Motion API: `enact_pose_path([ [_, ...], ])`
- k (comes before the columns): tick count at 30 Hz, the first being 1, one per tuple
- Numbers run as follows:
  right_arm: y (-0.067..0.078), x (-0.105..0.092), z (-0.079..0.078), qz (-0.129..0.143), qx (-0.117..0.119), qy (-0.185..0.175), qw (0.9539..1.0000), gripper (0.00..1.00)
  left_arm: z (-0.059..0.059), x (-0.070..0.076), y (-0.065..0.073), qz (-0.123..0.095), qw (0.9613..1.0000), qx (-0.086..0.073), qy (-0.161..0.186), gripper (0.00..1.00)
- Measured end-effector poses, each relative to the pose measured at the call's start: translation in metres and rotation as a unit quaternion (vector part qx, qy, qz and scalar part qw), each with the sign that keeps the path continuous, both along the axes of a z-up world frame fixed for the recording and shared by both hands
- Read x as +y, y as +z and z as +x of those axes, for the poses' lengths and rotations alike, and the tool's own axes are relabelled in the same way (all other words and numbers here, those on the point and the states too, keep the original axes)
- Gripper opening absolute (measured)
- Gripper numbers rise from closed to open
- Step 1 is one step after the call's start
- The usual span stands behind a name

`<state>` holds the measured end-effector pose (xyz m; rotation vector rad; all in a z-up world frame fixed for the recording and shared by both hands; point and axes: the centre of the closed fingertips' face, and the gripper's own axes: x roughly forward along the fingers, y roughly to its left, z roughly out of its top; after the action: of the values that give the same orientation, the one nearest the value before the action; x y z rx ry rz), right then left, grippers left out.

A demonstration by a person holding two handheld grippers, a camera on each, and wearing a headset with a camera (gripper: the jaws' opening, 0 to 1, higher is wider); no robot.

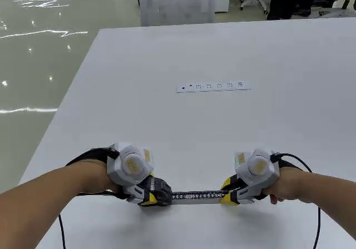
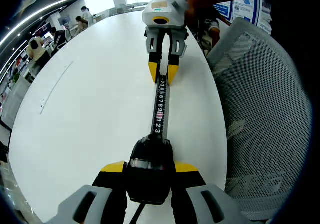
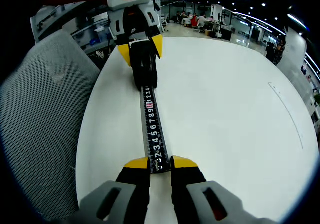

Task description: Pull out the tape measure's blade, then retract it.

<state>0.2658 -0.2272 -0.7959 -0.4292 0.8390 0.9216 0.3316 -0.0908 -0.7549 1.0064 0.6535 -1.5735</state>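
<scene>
The end hook of the blade (image 3: 152,129) is hidden between the jaws of the right gripper (image 3: 160,163), which are pressed together on the blade's tip. Much of the tape measure's black case (image 2: 151,169) is covered by the left gripper (image 2: 150,167), whose yellow-tipped jaws clamp its two sides. Both views of the grippers show the printed numerals clearly, but from the head view they are too small to read. There is one tape measure, lying low over the white counter (image 1: 222,132) at its near edge, with a short length of blade drawn out straight from the case toward the right gripper. There are two grippers, one at each end of that blade, each held in a hand. Well beyond the case, toward the middle of the counter, lies one flat white power strip (image 1: 213,86); its sockets are too faint to count. Farther from the case, past the counter's far edge, stands one pale mesh chair (image 1: 177,6), cut off by the top of the head view. Several people far behind the case are small and blurred.
</scene>
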Motion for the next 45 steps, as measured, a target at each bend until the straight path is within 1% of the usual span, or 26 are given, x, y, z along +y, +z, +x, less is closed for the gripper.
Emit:
enact_pose_path([
  [18,0.000,-0.010,-0.006,0.002,0.007,-0.005,1.0000,0.13,0.000,0.000,-0.001,-0.001,1.0000,0.002,0.003,0.30],
  [45,0.001,-0.027,-0.015,-0.009,0.010,-0.006,0.9999,0.13,0.000,0.001,0.000,-0.003,1.0000,0.002,0.004,0.31],
])
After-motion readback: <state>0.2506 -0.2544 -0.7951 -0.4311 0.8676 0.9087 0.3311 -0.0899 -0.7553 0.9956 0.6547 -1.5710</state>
